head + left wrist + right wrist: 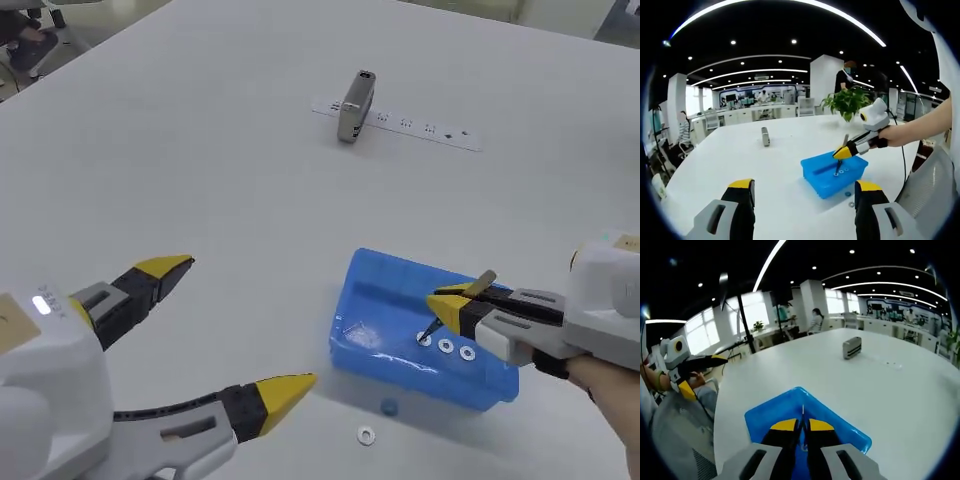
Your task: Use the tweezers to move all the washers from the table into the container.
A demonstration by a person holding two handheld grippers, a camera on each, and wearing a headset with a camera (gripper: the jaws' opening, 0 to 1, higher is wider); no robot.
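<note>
Left gripper (pixel 245 320) is idling, jaws apart. Right gripper (pixel 450 305) is clamping tweezers (pixel 432 326) over container (pixel 380 300); washers (pixel 446 347) are lying inside, one washer (pixel 367 435) outside.

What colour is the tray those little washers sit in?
Blue. The shallow blue plastic container shows clearest in the head view.

The left gripper (pixel 243 323) is showing a white housing (pixel 40 395) carrying a lit white indicator strip (pixel 42 305) on top. Ahead of that housing, grey arms are running into black sections and ending in yellow-tipped fingers (pixel 283 392). The right gripper (pixel 437 303) is presenting matching colours: white housing, grey and black arms, yellow tips. A thin black cable (pixel 903 155) is hanging behind its housing.
</note>
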